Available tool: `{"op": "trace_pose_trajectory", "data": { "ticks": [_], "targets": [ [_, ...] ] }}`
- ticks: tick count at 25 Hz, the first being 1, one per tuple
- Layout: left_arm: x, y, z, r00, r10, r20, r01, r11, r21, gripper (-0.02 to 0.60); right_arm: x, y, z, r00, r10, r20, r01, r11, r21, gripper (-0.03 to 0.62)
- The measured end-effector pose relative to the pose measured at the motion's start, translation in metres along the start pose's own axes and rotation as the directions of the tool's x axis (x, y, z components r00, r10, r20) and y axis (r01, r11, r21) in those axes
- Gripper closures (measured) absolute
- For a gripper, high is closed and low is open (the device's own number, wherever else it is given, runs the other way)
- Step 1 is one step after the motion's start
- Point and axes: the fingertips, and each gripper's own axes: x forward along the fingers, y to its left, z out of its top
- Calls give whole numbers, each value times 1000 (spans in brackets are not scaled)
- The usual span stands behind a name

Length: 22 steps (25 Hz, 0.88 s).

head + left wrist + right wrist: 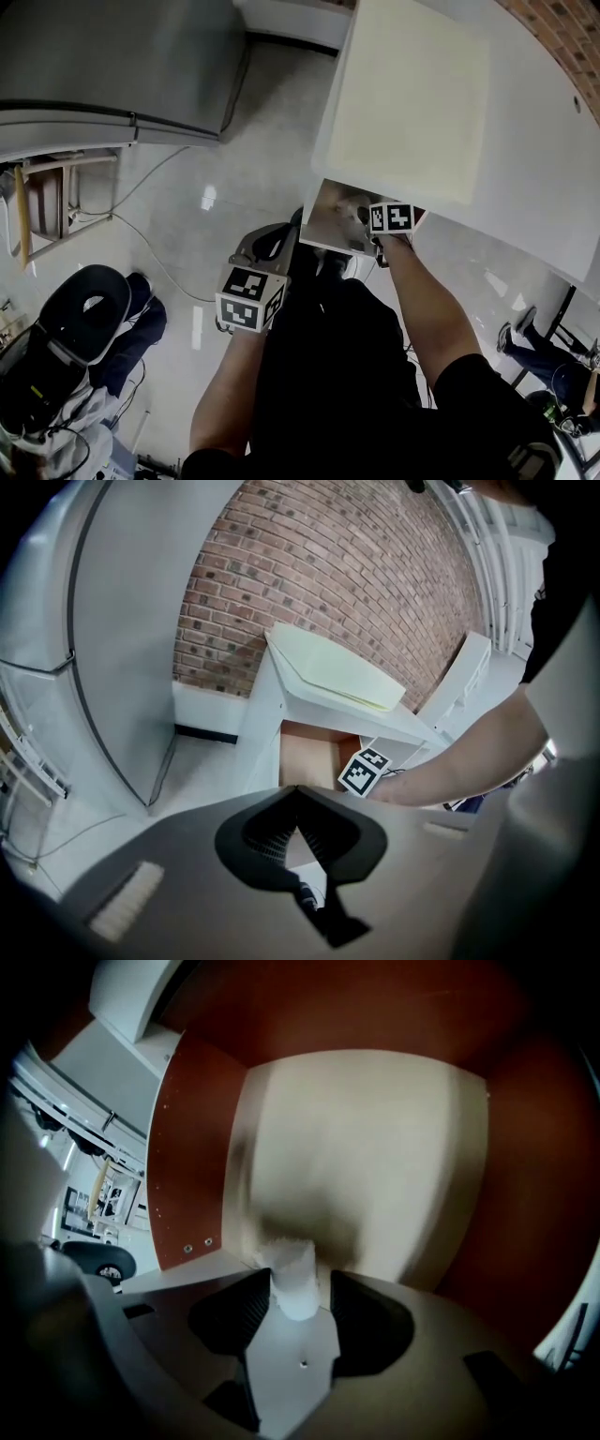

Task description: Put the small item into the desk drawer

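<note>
A white desk (pixel 525 169) has its drawer (pixel 323 230) pulled open toward me. My right gripper (pixel 354 214) points steeply down into the drawer, its marker cube (pixel 394 217) above the rim. In the right gripper view, a small white cylindrical item (pixel 292 1265) stands between the jaws of my right gripper (pixel 300 1279) over the pale drawer floor (pixel 375 1147). The jaws are open, with a gap on the item's right side. My left gripper (pixel 272 242) hangs in front of the desk over the floor. Its jaws (pixel 298 794) are shut with nothing in them.
A pale yellow pad (pixel 412 103) lies on the desk top. A large grey cabinet (pixel 112 66) stands at the left and a brick wall (pixel 356 583) runs behind the desk. A dark chair (pixel 89 300) and a wooden frame (pixel 47 206) are on the shiny floor.
</note>
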Motion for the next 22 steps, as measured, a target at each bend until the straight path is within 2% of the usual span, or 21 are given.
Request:
{"op": "trace_pose_trajectory", "data": {
  "ticks": [3,5,12,17,22],
  "targets": [
    [-10,-13,21,1000,-12,12,12,1000,10,570,-30,-2,-1,999,-4,47,3,1000,29,404],
    [-18,-22,39,1000,-21,23,20,999,24,570,-52,6,-6,998,13,57,-14,1000,8,404],
    [-43,-72,87,996,-56,70,49,995,92,570,-123,39,-52,996,73,42,-63,976,-207,404],
    [-51,-104,104,992,-88,89,73,986,152,570,-171,47,-57,976,144,166,-106,969,-222,405],
    [-67,-122,109,991,-86,97,67,979,192,569,-214,40,-57,946,156,284,-102,975,-195,430]
  ]
}}
